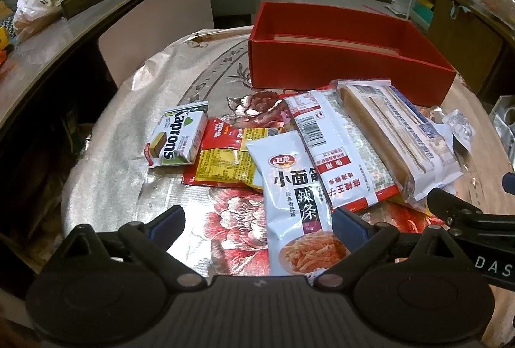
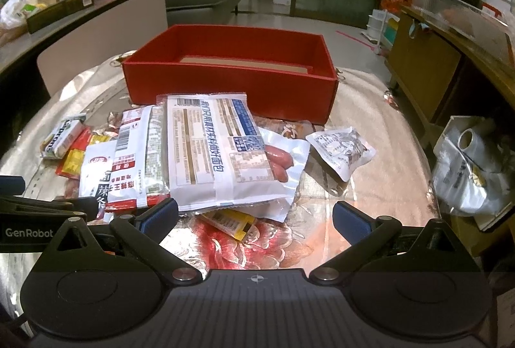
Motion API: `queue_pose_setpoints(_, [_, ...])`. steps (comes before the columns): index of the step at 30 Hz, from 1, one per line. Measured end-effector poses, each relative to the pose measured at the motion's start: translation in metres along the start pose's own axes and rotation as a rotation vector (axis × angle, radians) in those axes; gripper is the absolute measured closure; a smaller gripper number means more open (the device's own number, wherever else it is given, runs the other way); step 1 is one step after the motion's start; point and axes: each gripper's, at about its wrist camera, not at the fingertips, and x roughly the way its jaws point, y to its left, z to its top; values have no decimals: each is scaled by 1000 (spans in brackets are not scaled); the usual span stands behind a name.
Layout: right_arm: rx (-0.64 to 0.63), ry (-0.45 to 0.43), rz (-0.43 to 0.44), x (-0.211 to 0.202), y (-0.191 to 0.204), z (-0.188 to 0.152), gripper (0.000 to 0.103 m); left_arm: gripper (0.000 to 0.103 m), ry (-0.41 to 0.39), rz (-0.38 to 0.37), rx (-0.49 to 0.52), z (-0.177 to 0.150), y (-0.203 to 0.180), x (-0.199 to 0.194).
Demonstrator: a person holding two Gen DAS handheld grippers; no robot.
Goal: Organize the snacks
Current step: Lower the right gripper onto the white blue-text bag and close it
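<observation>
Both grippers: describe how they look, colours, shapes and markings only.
The left gripper has a matt black body, two round black hubs with silver pivot screws, angular black linkage arms and blue-padded fingertips. The right gripper looks the same. Seen from the opposite camera, the left gripper's side reads "GenRobot" in white and the right's shows "DAS", cut off. No cables or sleeves show.

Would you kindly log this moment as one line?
left gripper: open, empty | right gripper: open, empty | red box: empty | snack packets: piled on table

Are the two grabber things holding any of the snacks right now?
No. The left gripper and right gripper are both open, hovering above the snack pile, with nothing between their fingers.
</observation>
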Motion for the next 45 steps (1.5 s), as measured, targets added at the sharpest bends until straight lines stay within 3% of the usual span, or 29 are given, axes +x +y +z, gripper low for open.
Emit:
queue_pose_setpoints(8, [-37,-28,43,0,2,20,0,10,-15,-28,-49,14,11,-3])
queue_pose_setpoints(13, [-43,17,112,14,2,34,0,10,-5,-22,-84,21,17,3])
queue_pose_setpoints(17, [-89,15,114,27,3,48,2,10,3,-33,-92,28,18,8])
queue_pose_setpoints(23, [-44,96,232,54,-3,69,2,10,28,-52,-107,32,21,14])
queue_pose_setpoints(28, [-114,138,218,75,7,75,2,10,44,-71,-97,32,19,16])
queue_pose_setpoints(31, [-52,203,253,89,5,73,7,10,47,-79,-89,32,18,17])
queue_pose_setpoints(34, [-35,225,269,93,2,69,19,10,54,-88,-95,33,20,17])
queue_pose_setpoints(45, [0,221,291,78,-17,64,24,10,38,-139,-101,36,17,14])
